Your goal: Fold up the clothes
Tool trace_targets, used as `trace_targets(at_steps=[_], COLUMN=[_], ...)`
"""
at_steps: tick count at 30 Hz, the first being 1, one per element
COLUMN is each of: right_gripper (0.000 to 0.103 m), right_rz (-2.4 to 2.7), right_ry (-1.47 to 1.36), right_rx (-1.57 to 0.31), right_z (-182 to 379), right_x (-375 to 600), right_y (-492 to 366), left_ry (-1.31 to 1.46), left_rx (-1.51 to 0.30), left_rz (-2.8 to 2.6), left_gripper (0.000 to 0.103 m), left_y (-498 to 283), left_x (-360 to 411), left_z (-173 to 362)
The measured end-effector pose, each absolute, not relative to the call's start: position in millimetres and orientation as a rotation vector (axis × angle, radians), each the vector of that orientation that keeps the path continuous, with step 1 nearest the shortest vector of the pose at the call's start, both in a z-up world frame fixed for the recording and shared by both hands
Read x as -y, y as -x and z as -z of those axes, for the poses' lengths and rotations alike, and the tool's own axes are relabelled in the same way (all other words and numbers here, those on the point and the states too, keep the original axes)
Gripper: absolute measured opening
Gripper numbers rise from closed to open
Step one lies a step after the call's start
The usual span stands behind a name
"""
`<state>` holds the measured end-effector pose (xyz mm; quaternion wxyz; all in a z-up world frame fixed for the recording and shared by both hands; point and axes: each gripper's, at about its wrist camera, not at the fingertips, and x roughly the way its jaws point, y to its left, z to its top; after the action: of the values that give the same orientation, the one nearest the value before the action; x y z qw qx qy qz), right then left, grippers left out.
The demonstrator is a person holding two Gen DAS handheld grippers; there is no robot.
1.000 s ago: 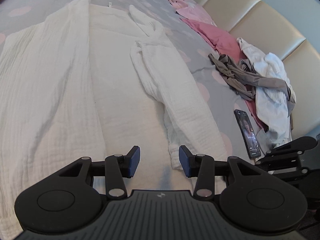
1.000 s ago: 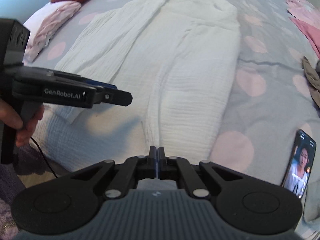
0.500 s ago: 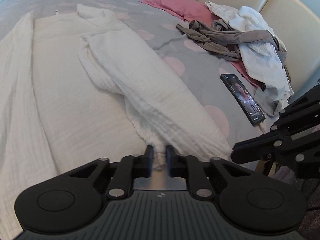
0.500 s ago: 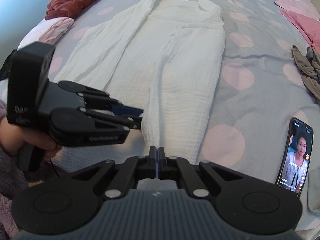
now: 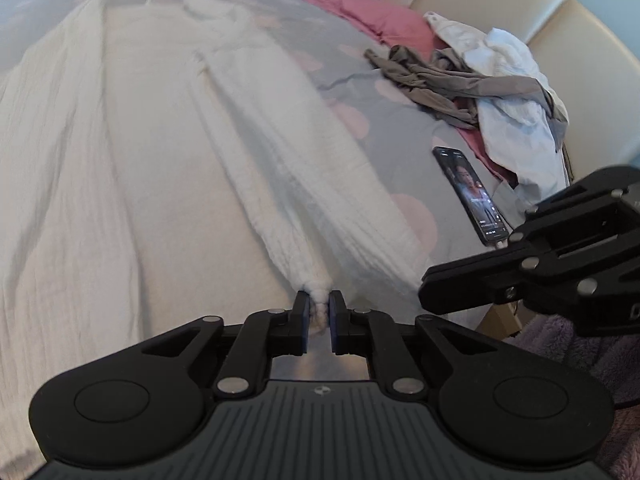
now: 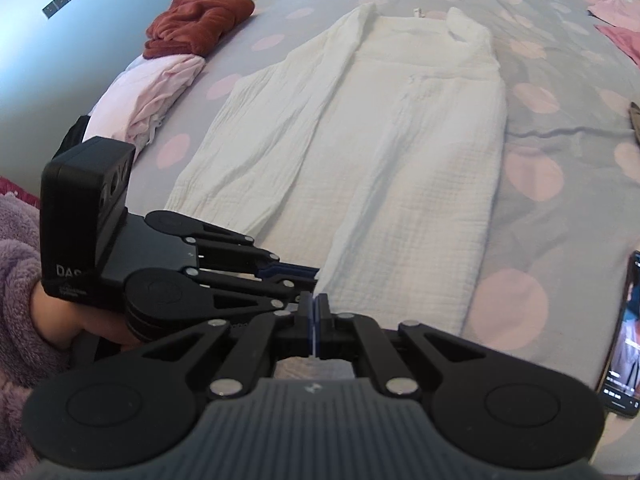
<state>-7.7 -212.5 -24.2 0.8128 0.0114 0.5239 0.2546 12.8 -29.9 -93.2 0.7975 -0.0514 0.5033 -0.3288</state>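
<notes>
Grey pink-dotted bed: white garment, phone, clothes heap, red garment.

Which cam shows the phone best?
Left wrist. The phone lies whole on the spotted bedsheet, screen up, beside the clothes pile. In the right wrist view the phone is cut off by the frame's right edge, so only a strip of screen shows.

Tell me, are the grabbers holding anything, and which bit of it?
The left gripper pinches the white garment by the bunched end of its folded strip. The right gripper is shut on nothing.
</notes>
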Motion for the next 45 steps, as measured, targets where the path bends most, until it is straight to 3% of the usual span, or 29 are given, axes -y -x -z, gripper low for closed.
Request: trace_targets(at_steps=[8, 16, 18, 20, 21, 35, 36, 38, 39, 45], right_gripper=[0.007, 0.008, 0.01, 0.022, 0.033, 0.032, 0.032, 0.032, 0.032, 0.032], right_rz=[-0.614, -0.55, -0.554, -0.57, -0.578, -0.754, -0.758, -0.759, -0.757, -0.739], right_ry=[-0.006, 0.129, 0.135, 0.106, 0.09, 0.201, 0.204, 0.202, 0.199, 0.132], right_rx=[-1.203, -1.327, -1.316, -1.26, -1.231, -1.149, -1.145, -1.134, -1.128, -1.131], right_z=[53, 97, 92, 76, 69, 48, 48, 46, 46, 42], right_x=[194, 191, 188, 185, 182, 100, 97, 90, 86, 70], right_y=[9, 3, 2, 0, 0, -9, -10, -13, -16, -35], left_ry=[0.146, 0.158, 0.205, 0.255, 0.273, 0.394, 0.389, 0.377, 0.37, 0.318], left_rx=[-1.052, -0.979, -0.957, -0.926, -0.916, -1.053, -1.057, -1.061, -1.062, -1.027], left_rz=[0.569, 0.385, 0.356, 0.318, 0.288, 0.076, 0.079, 0.105, 0.122, 0.172], left_gripper=[0.021, 0.041, 0.041, 0.042, 0.042, 0.042, 0.041, 0.027, 0.007, 0.006], left_y=[-2, 22, 30, 37, 39, 32, 31, 30, 30, 38], left_x=[-13, -62, -79, -96, -105, -160, -160, -157, -156, -144], left_z=[83, 64, 57, 52, 50, 99, 101, 101, 101, 90])
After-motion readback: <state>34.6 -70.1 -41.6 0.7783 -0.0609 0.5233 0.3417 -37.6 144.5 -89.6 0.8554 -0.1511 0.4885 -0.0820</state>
